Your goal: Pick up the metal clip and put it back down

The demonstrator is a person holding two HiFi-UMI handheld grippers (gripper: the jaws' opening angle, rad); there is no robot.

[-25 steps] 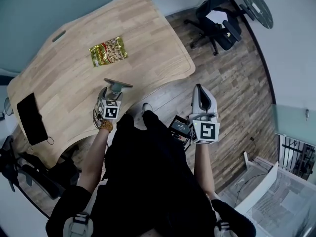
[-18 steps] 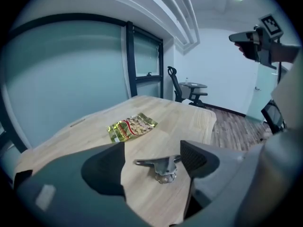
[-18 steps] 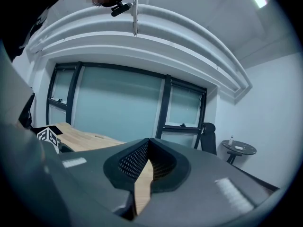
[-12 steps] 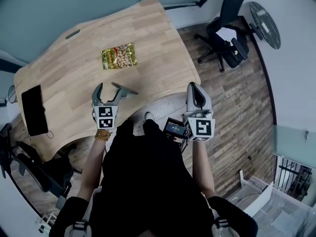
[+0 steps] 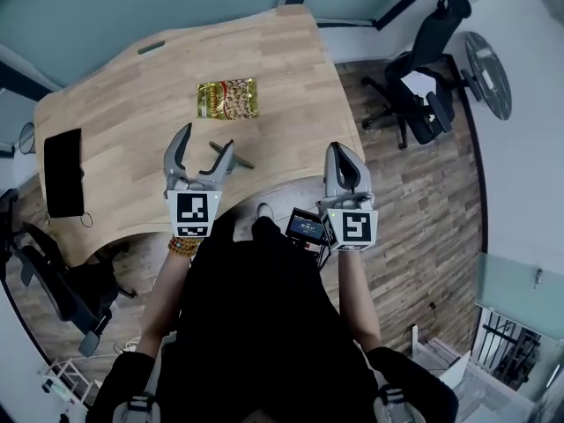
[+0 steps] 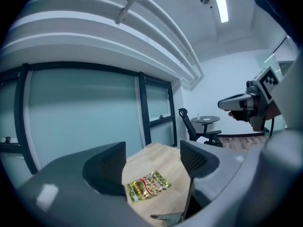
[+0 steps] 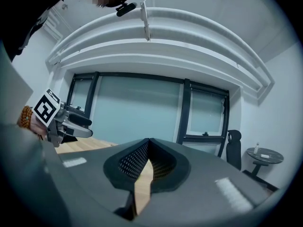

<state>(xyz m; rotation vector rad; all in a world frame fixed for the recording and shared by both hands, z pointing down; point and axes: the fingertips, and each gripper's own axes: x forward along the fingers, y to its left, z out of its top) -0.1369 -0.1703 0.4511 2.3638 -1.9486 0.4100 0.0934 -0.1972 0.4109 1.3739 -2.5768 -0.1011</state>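
The left tool was seen with its jaws set wide apart and nothing gripped between them. Through the gap a wooden bench was shown, with a printed snack packet laid flat on it. At the lower edge, part of a metal clip was seen just beside one jaw; contact could not be judged. The right tool was held well apart, near an office chair.
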